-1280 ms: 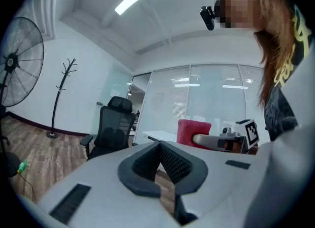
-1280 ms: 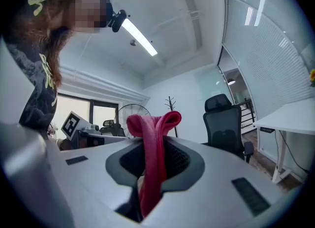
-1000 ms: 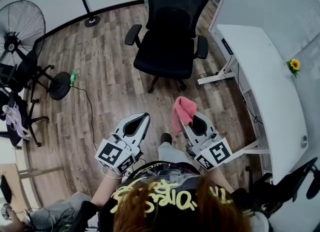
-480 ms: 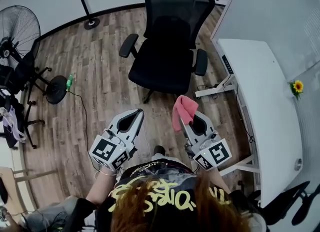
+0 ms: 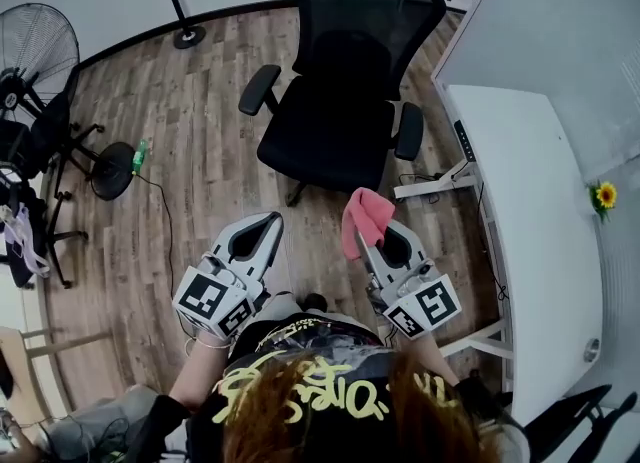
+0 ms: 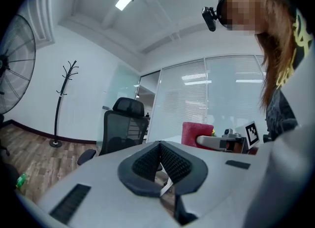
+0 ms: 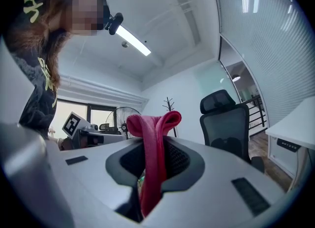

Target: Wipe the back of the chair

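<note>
My right tongs [image 5: 368, 243] clench the pink cloth [image 5: 366, 213]; my left tongs [image 5: 272, 221] are closed on nothing; the office chair [image 5: 340, 101] stands beyond, well apart; held by one narrow fold, the cloth may slip out when it drags on the mesh back.

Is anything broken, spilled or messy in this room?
Nothing looks broken or spilled. The black chair stands upright on the wood floor, and the pink cloth is pinched neatly in the right gripper. The only untidy bit is a thin cable trailing loose across the floor from a small green thing.
</note>
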A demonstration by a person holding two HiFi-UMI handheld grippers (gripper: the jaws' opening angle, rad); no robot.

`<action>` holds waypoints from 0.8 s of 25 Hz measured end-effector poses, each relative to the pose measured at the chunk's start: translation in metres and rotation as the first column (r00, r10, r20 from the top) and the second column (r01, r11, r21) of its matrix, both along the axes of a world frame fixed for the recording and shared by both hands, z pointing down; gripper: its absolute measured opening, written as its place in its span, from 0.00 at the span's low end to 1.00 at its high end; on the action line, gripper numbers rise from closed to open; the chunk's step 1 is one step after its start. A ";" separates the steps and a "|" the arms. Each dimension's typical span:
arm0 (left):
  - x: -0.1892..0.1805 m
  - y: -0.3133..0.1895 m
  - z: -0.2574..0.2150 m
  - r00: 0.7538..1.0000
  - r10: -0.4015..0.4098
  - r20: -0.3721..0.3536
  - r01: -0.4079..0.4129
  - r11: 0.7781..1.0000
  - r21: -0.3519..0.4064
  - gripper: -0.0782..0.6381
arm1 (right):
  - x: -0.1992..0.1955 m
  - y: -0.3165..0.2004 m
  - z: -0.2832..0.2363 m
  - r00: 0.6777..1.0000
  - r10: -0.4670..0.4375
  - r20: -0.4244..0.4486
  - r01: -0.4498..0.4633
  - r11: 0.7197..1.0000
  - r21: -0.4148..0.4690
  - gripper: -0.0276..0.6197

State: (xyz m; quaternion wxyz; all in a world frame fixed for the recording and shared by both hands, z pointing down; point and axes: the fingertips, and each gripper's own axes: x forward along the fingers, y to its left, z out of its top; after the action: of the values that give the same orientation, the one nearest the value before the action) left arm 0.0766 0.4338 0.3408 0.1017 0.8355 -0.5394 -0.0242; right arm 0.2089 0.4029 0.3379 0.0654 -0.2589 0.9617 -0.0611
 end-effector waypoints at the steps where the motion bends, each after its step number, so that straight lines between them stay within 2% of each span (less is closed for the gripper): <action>1: -0.001 -0.003 0.001 1.000 0.003 0.000 -0.003 1.000 0.000 0.10 | -0.002 -0.001 0.002 1.000 -0.002 -0.005 0.002 1.000 -0.001 0.15; 11: -0.012 -0.037 -0.012 0.999 0.034 0.003 -0.034 0.999 0.014 0.10 | -0.014 -0.031 -0.009 1.000 0.017 -0.007 -0.017 1.000 0.006 0.15; 16: -0.014 -0.047 -0.011 1.000 0.013 0.010 -0.013 1.000 0.029 0.10 | -0.012 -0.038 -0.008 1.000 0.001 -0.011 -0.001 1.000 0.015 0.15; 20: -0.020 -0.055 -0.007 1.000 -0.011 -0.014 0.011 1.000 0.029 0.10 | -0.016 -0.046 0.003 0.999 -0.017 -0.032 0.017 1.000 -0.008 0.15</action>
State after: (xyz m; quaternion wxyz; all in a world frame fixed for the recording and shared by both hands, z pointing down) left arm 0.0569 0.3785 0.3343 0.0932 0.8337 -0.5429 -0.0384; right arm 0.1929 0.3573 0.3411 0.0487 -0.2520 0.9646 -0.0610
